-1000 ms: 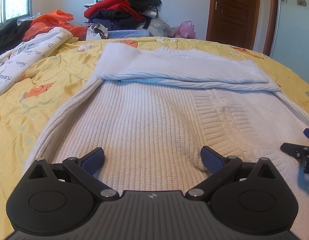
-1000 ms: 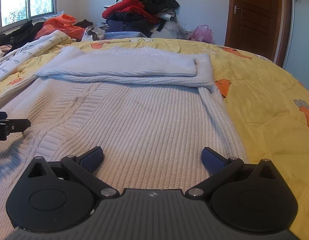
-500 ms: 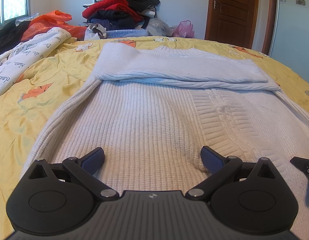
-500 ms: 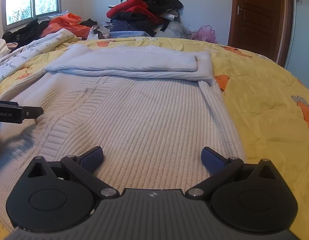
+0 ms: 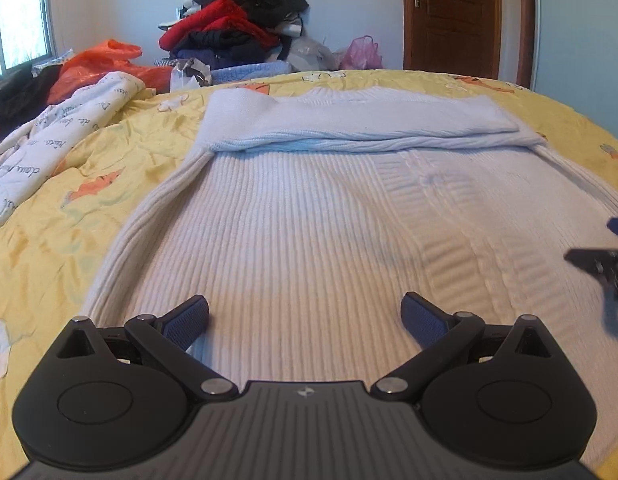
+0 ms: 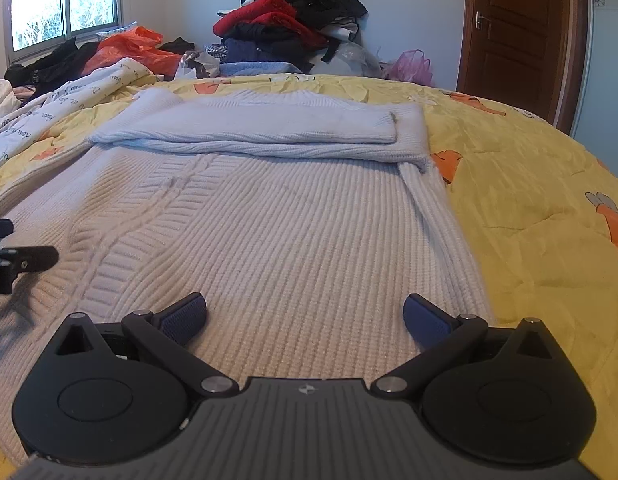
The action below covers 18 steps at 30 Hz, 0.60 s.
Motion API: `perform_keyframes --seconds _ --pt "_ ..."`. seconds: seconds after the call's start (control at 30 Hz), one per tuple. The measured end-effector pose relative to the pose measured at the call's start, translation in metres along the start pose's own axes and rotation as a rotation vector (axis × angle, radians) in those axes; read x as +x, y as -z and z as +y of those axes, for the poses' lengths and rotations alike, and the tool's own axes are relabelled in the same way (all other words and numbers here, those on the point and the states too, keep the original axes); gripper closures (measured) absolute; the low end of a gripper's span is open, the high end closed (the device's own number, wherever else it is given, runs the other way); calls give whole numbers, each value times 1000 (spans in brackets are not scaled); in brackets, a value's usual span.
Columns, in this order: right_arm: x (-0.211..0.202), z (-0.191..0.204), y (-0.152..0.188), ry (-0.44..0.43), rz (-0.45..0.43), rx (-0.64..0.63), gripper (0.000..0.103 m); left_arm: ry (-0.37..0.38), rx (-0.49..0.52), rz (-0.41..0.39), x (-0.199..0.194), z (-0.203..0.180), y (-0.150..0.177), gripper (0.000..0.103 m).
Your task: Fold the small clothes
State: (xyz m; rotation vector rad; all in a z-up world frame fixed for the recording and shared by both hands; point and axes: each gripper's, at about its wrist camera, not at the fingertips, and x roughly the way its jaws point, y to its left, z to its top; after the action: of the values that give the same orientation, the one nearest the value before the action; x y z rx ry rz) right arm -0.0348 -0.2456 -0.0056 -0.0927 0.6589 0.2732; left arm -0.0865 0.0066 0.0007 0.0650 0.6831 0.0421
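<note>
Lying flat on the bed, the white knit sweater has both sleeves folded across its far end, stacked one on the other. Nearest the sweater's hem, the left hand-held gripper hangs over the left half with its jaws spread wide and nothing between them, blue pads just above the ribbing. Over the right half of the sweater, the right hand-held gripper is likewise released and empty; its tip also shows at the right edge of the left wrist view. Beyond the sweater's far end, a clothes pile sits by the wall, with a door to its right and a window to its left.
</note>
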Motion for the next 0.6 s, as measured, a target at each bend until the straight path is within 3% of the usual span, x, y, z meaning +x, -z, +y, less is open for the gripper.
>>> perform_keyframes --seconds 0.13,0.6 --pt "0 0 0 0 0 0 1 -3 -45 7 -10 5 10 0" --pt "-34 1 26 1 -18 -35 2 -9 -29 13 -28 6 21 0"
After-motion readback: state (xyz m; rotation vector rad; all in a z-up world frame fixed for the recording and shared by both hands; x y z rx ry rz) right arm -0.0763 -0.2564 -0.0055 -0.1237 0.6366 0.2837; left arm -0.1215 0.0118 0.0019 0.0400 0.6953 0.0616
